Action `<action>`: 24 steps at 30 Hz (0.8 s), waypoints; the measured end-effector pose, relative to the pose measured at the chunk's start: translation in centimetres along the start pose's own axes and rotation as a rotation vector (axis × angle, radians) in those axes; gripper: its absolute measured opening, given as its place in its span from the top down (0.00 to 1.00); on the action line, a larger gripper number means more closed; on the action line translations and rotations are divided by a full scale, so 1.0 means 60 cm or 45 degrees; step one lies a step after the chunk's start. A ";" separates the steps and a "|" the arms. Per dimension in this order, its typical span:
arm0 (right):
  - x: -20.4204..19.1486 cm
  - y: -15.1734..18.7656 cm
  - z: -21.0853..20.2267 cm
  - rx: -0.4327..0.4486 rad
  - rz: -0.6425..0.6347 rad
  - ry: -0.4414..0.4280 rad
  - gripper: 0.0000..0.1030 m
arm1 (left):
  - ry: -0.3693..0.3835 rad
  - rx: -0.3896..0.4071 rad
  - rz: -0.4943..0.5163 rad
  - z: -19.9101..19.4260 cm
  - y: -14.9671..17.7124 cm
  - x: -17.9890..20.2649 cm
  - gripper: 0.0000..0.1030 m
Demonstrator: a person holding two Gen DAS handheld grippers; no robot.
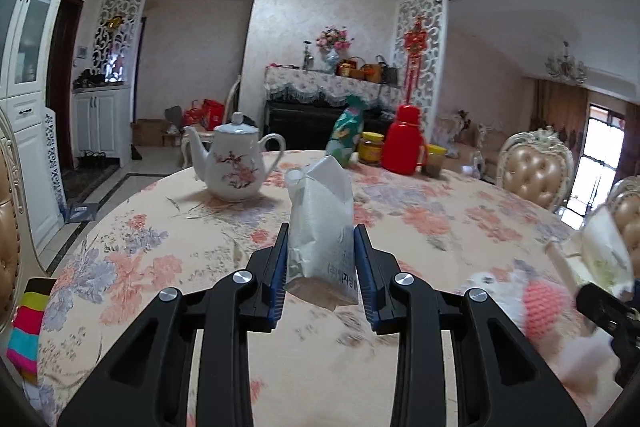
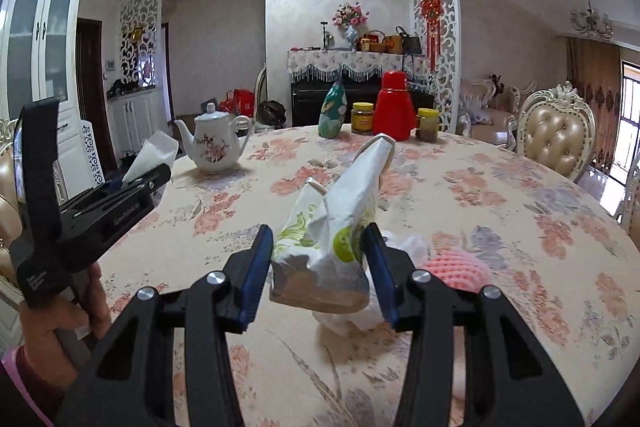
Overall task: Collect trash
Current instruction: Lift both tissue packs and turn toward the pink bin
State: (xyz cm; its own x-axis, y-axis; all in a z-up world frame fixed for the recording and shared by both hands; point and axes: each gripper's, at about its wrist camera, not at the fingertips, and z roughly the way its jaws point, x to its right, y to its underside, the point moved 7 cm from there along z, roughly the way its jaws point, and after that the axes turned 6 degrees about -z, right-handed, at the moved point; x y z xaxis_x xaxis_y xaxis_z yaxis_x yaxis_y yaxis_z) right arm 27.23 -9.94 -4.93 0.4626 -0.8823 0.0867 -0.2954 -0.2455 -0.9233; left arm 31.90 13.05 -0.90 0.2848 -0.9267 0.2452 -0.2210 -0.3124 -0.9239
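Note:
My left gripper (image 1: pixel 321 241) is shut on a white spouted pouch (image 1: pixel 320 223) and holds it upright above the floral table (image 1: pixel 160 247). It also shows at the left of the right wrist view (image 2: pixel 136 183), pouch (image 2: pixel 154 155) sticking up from it. My right gripper (image 2: pixel 318 241) is shut on a crumpled white-and-green packet (image 2: pixel 340 211) above the table. That packet and gripper show blurred at the right edge of the left wrist view (image 1: pixel 604 255). A pink foam net (image 2: pixel 456 271) and a white plastic bag (image 2: pixel 404 247) lie on the table under the right gripper.
A white teapot (image 1: pixel 236 163) stands at the table's far left. A green bag (image 1: pixel 346 135), two yellow-lidded jars (image 1: pixel 370 147) and a red thermos (image 1: pixel 404 141) stand at the far edge. Padded chairs (image 2: pixel 560 139) ring the table. A striped cloth (image 1: pixel 28 323) hangs at left.

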 end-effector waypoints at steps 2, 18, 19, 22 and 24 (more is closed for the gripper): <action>0.009 0.004 -0.018 0.010 0.007 0.002 0.55 | 0.031 0.011 0.028 -0.031 0.000 0.016 0.70; 0.061 0.044 -0.132 0.079 0.043 0.077 0.55 | 0.226 0.002 0.236 -0.167 0.076 0.148 0.70; 0.065 0.046 -0.137 0.080 0.045 0.083 0.54 | 0.236 0.000 0.238 -0.168 0.078 0.153 0.70; 0.085 0.055 -0.151 0.078 0.057 0.115 0.54 | 0.282 -0.006 0.262 -0.180 0.087 0.180 0.70; 0.101 0.065 -0.161 0.072 0.073 0.133 0.54 | 0.317 -0.017 0.273 -0.186 0.094 0.198 0.70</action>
State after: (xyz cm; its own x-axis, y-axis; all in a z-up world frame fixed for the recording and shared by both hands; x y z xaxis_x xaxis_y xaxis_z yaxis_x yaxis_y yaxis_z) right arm 20.81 -20.13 -4.37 0.3556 -0.9321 0.0688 -0.2698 -0.1728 -0.9473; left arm 23.61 -2.08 0.06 -0.0064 -0.9937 0.1115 -0.2641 -0.1059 -0.9587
